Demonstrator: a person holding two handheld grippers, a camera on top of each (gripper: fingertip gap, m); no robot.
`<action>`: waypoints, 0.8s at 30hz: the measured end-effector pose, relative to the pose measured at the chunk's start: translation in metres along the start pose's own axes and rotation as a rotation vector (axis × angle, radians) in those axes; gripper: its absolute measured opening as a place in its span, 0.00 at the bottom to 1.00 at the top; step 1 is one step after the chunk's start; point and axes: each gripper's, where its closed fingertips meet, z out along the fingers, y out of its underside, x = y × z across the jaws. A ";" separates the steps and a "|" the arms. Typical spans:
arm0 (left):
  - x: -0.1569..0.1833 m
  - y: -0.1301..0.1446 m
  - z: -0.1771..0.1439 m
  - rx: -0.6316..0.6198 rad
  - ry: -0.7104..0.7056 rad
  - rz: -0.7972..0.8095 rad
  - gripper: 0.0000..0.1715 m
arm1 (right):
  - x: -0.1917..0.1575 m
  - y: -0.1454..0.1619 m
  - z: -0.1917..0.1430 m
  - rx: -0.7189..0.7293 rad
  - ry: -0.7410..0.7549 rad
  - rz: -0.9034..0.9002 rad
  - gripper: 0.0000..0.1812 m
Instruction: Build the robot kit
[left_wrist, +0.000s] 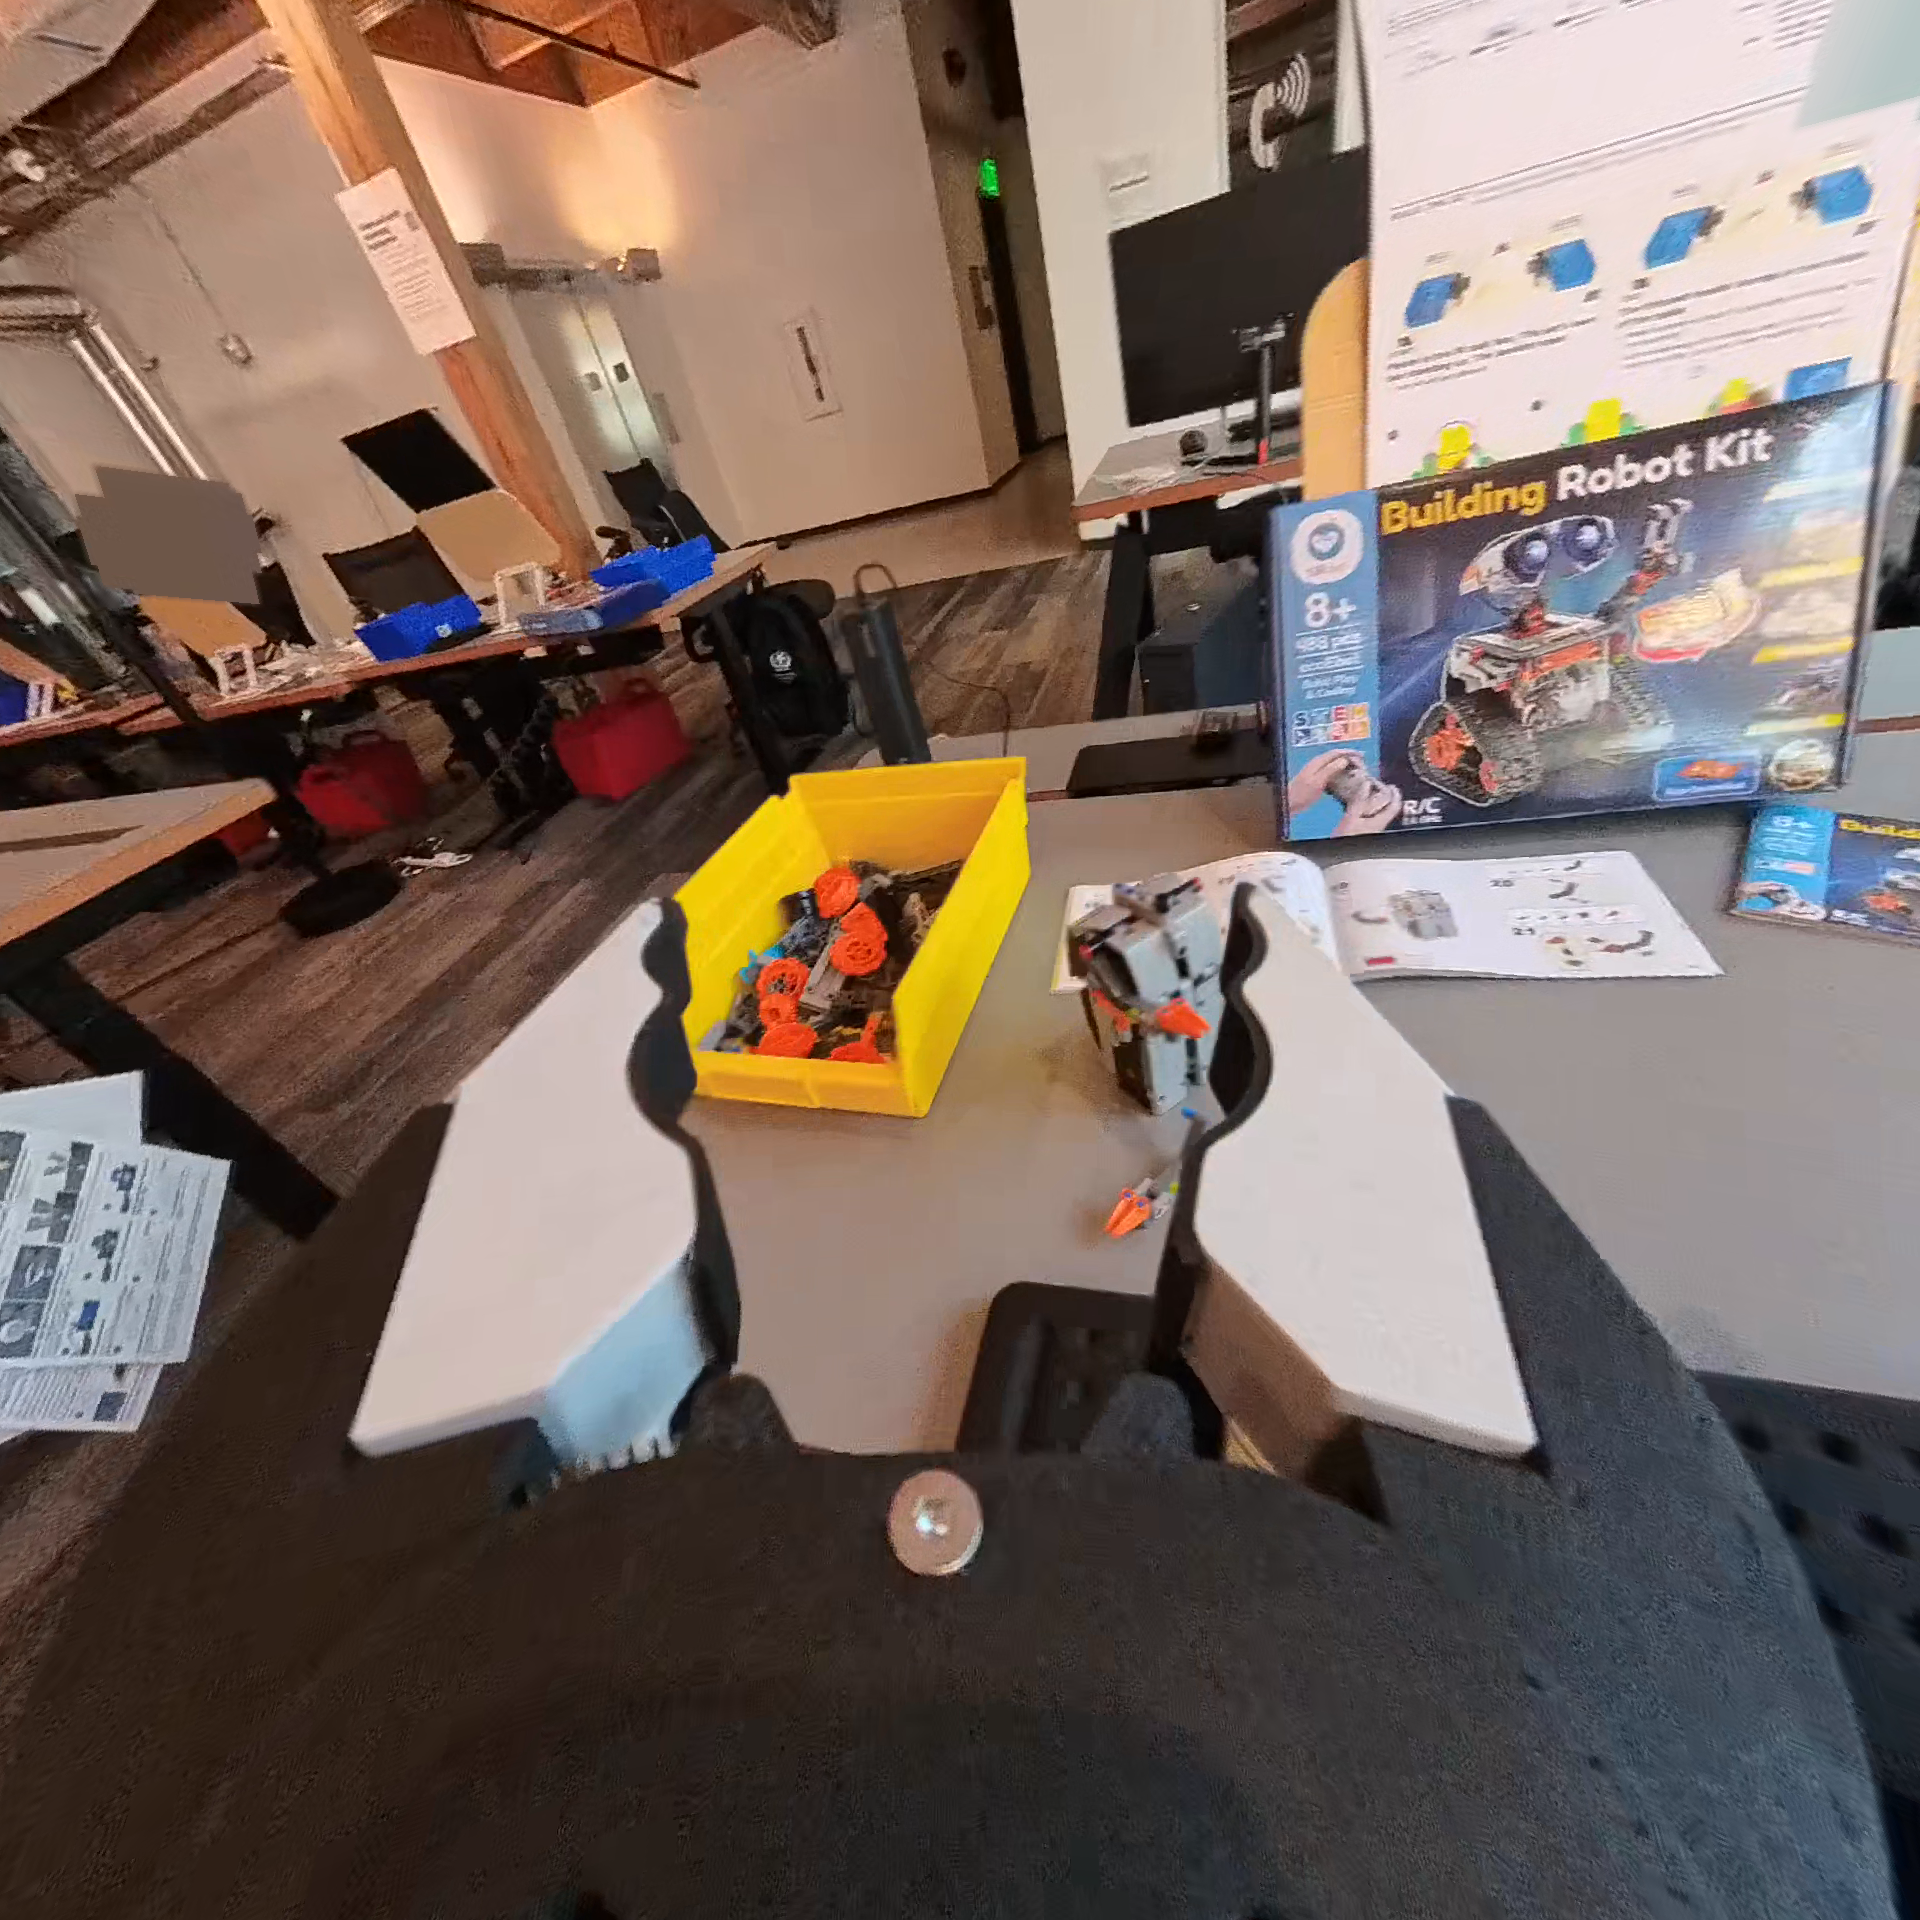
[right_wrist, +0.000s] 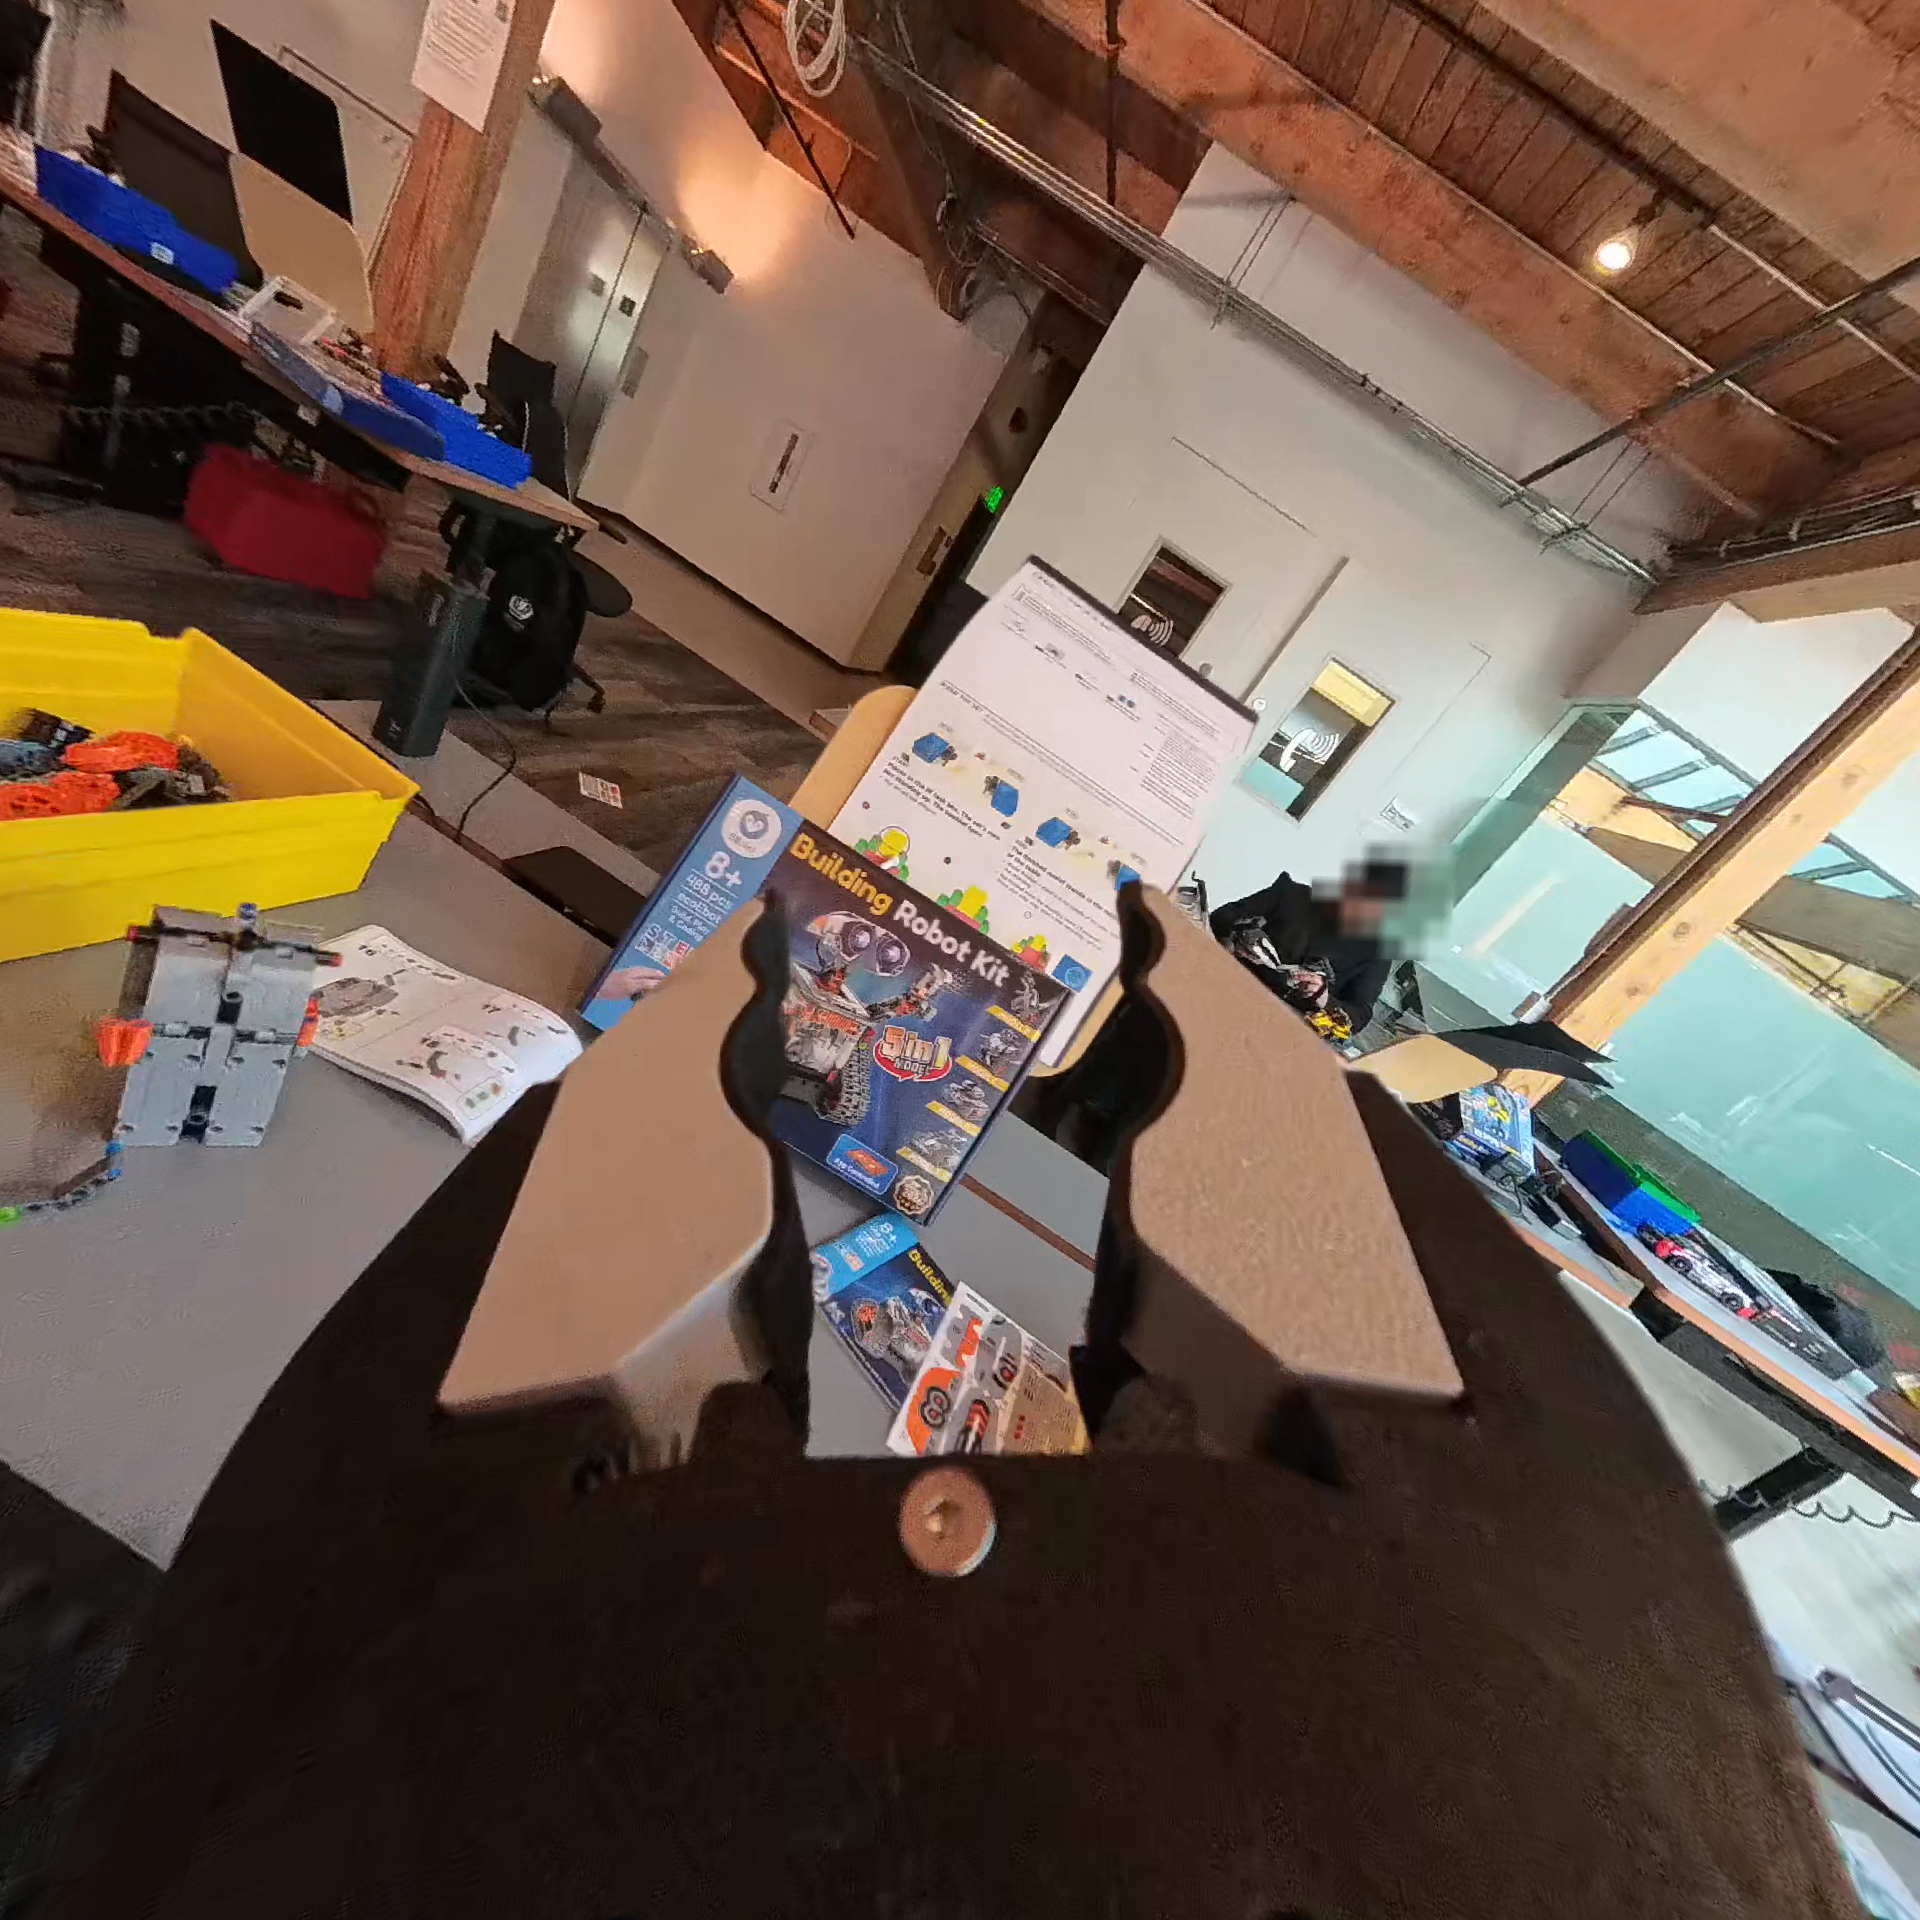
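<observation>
My left gripper (left_wrist: 951, 920) is open and empty above the grey table (left_wrist: 1558, 1143). A yellow bin (left_wrist: 977, 935) of orange and dark building parts lies just ahead between its fingers. A grey half-built model (left_wrist: 1148, 987) stands by the right finger (left_wrist: 1340, 1143). A small orange-tipped piece (left_wrist: 1138, 1205) lies on the table near that finger. My right gripper (right_wrist: 951, 914) is open and empty, held high and tilted, pointing at the toy kit box (right_wrist: 894, 997). The bin (right_wrist: 187, 831) and the model (right_wrist: 213, 1029) are at its left.
An open instruction booklet (left_wrist: 1507, 914) lies behind the model. The kit box (left_wrist: 1569, 634) stands at the table's back edge, a small leaflet (left_wrist: 1829, 873) beside it. A sticker sheet (right_wrist: 987, 1371) lies under the right gripper. A person (right_wrist: 1309, 956) sits at the far right. Printed sheets (left_wrist: 94, 1257) are at left.
</observation>
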 end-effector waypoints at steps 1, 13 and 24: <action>-0.010 0.004 -0.003 -0.001 -0.018 -0.007 0.59 | -0.005 0.000 0.003 -0.001 -0.010 -0.004 0.35; -0.031 0.048 -0.031 -0.114 0.261 -0.089 0.39 | -0.100 0.058 0.052 -0.117 -0.459 0.071 0.48; 0.068 0.189 0.058 -0.462 0.712 0.002 0.22 | -0.234 0.158 0.066 -0.216 -1.151 0.283 0.00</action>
